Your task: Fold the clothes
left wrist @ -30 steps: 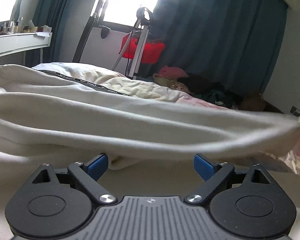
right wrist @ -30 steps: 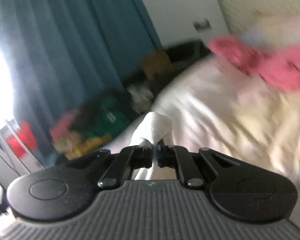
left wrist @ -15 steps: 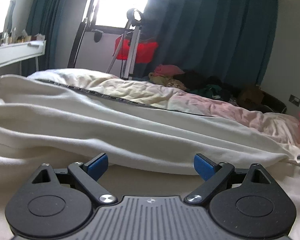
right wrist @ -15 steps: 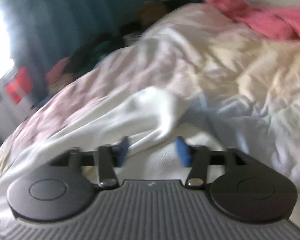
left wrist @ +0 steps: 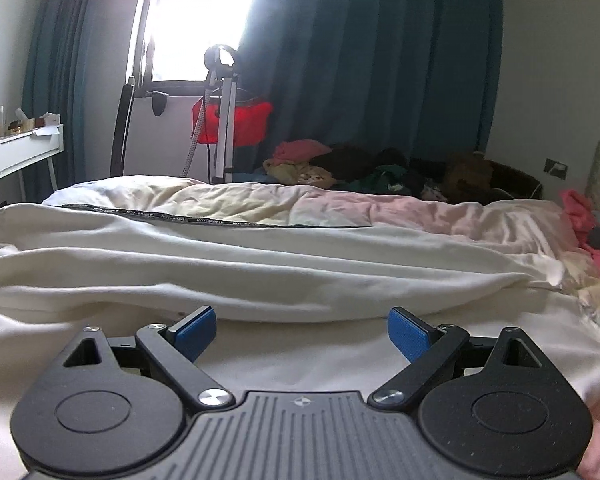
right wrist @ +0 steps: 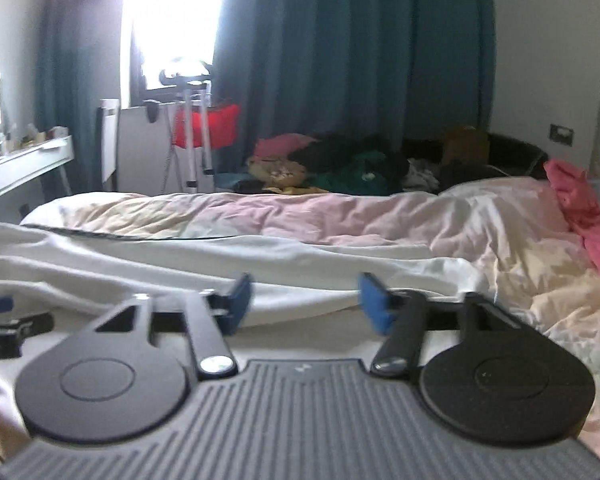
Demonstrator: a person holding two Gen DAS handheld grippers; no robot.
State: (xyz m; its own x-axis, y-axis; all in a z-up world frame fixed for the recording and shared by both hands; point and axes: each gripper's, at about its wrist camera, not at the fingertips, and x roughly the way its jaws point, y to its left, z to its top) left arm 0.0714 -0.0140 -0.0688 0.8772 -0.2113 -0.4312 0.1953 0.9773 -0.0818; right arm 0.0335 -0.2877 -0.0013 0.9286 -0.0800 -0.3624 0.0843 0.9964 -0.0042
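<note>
**On the bed, white garment lies flat, both grippers empty**

Across the bed (left wrist: pixel 340 208), a long white garment (left wrist: pixel 260 264) lies stretched from the left edge toward the right, its near fold forming a thick ridge just ahead of both grippers. A dark printed band (left wrist: pixel 204 219) runs along its far edge, and beyond that sits the rumpled pink and cream duvet (right wrist: pixel 340 216).

The left gripper (left wrist: pixel 300 330) hovers low over the pale cloth in front of the ridge, its blue fingers (left wrist: pixel 198 326) spread wide apart with nothing between them. The right gripper (right wrist: pixel 304 300) is beside it, also low over the cloth; its fingers (right wrist: pixel 374 300) are released, having just been closing partway, and grasp nothing, the garment's fold lying just beyond their tips. In the right wrist view, the tip of the left gripper shows at the left edge.

A pink garment (right wrist: pixel 584 208) lies on the bed at the far right. Behind the bed, a heap of mixed clothes (left wrist: pixel 360 168) rests against dark teal curtains (left wrist: pixel 380 60), next to a red bag (left wrist: pixel 236 120) on a metal stand and a bright window (left wrist: pixel 200 16). A white surface (left wrist: pixel 16 152) with small bottles stands at the left.
</note>
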